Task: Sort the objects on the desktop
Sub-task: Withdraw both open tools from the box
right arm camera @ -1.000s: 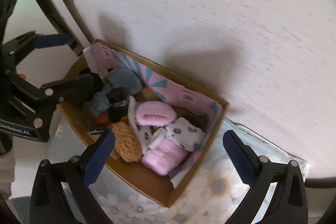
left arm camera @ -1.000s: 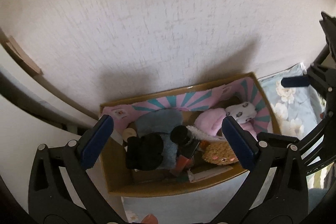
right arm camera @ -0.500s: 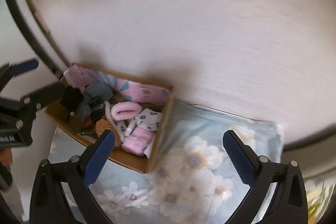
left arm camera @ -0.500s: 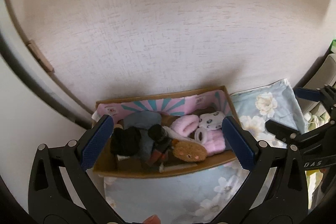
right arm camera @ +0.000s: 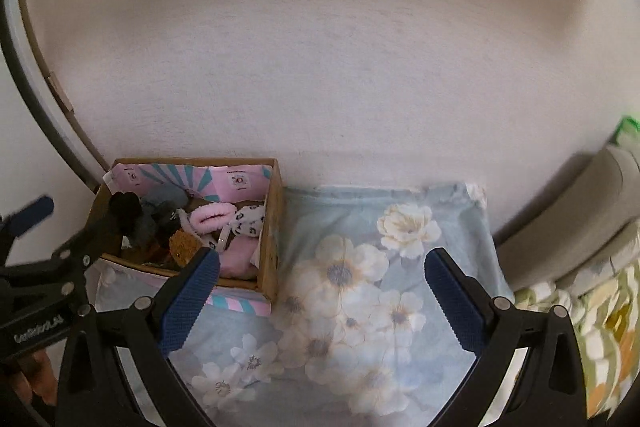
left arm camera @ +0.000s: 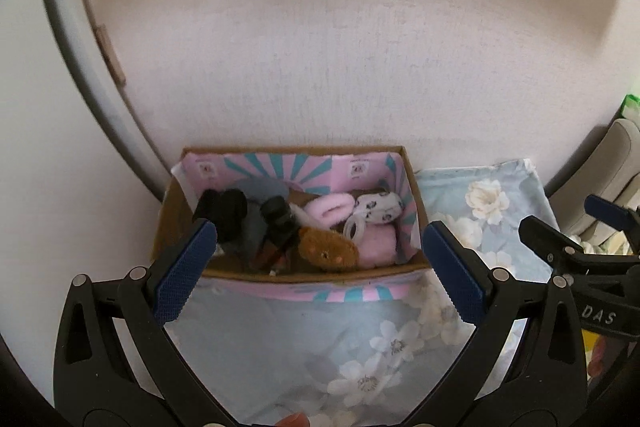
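in the left wrist view the left gripper has drawn back and up from the cardboard box: a second ago the box filled the lower frame right between the fingers, now it sits smaller and farther off, against the far wall on the floral cloth that covers the desk. its fingers stand wide apart with nothing between them. the box holds the sorted things packed close: a black item at the left, a grey soft piece beside it, a brown plush near the front, a pink fluffy piece and a white spotted piece toward the right. the right gripper shows at the right edge, well apart from the box. in the right wrist view the right gripper has swung away to the right as well; the box, which was under it a second ago, now lies at the far left, and bare floral cloth lies between its spread, empty fingers. the left gripper is at the left edge, its fingertip overlapping the box's left rim in this view. no loose object is visible on the cloth, so i judge the sorting is finished or nearly so and both grippers are retreating.
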`<control>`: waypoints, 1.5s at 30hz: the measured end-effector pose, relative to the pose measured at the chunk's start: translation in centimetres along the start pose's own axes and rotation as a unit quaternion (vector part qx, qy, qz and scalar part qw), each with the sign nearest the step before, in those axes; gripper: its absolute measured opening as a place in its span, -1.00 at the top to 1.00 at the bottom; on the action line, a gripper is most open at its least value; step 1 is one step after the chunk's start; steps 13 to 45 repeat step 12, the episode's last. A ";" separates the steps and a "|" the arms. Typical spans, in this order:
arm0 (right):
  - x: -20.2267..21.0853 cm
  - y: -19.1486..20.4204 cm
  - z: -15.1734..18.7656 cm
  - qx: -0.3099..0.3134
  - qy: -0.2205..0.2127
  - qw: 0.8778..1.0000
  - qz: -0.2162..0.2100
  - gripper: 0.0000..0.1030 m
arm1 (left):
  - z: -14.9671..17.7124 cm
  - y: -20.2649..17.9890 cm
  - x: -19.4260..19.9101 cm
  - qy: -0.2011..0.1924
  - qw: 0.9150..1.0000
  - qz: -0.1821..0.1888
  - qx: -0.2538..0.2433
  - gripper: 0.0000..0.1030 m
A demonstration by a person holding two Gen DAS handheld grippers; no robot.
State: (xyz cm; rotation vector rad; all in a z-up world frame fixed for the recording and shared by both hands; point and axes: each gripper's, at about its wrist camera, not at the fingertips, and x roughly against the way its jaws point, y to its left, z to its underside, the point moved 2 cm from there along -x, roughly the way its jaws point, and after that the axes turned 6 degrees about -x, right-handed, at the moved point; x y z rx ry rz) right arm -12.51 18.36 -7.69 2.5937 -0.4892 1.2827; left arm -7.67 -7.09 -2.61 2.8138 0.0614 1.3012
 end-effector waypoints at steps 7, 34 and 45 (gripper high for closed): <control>-0.5 -1.6 1.2 -0.032 0.004 0.999 0.019 -0.99 | 0.6 1.3 0.0 -0.003 1.000 -0.014 0.016 -1.00; -0.7 -1.8 1.5 -0.035 0.007 0.999 0.027 -0.99 | 0.8 1.3 0.0 -0.005 1.000 -0.018 0.012 -1.00; -0.7 -1.8 1.5 -0.035 0.007 0.999 0.027 -0.99 | 0.8 1.3 0.0 -0.005 1.000 -0.018 0.012 -1.00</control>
